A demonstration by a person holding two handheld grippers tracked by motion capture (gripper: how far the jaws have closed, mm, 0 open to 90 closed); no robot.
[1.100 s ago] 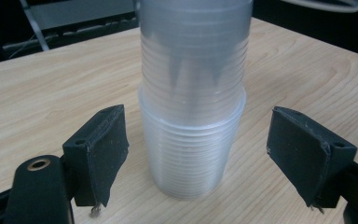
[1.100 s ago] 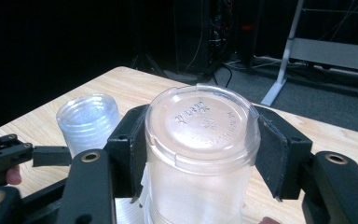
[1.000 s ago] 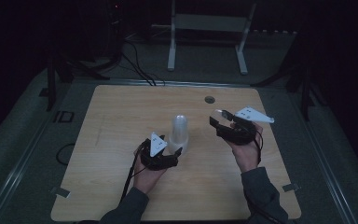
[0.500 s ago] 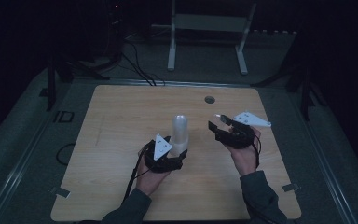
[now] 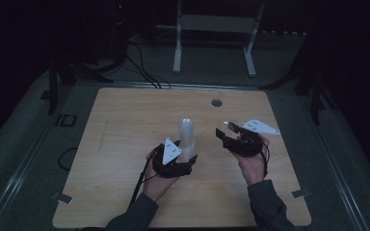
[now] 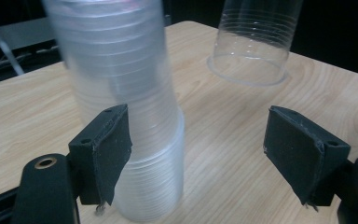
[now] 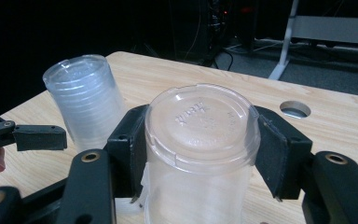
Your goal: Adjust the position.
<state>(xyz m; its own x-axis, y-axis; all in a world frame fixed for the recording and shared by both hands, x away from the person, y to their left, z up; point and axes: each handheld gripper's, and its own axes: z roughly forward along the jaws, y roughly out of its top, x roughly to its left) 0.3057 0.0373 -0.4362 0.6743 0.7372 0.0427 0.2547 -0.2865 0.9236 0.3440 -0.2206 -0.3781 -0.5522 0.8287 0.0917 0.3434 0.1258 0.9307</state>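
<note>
the left gripper has just been narrowing its fingers around the base of the stack of clear cups, which stands upright near the middle of the worktop, toward 6 o'clock. in the left gripper view the stack sits between the fingers with one pad right against it and the other pad well apart, so the fingers are open, not clamped. compared with a second ago the left hand has drawn slightly in toward the stack, while the right gripper, at 3 o'clock of the stack, has barely shifted. it grips a single cup, held upside down with its flat base up, both pads pressing its sides. my guess is 1 cup has been pulled off and the left gripper is steadying the stack for the next. the cups are thin, ribbed, see-through plastic, nested tightly mouth down, the stack blurred and perhaps leaning a little.
</note>
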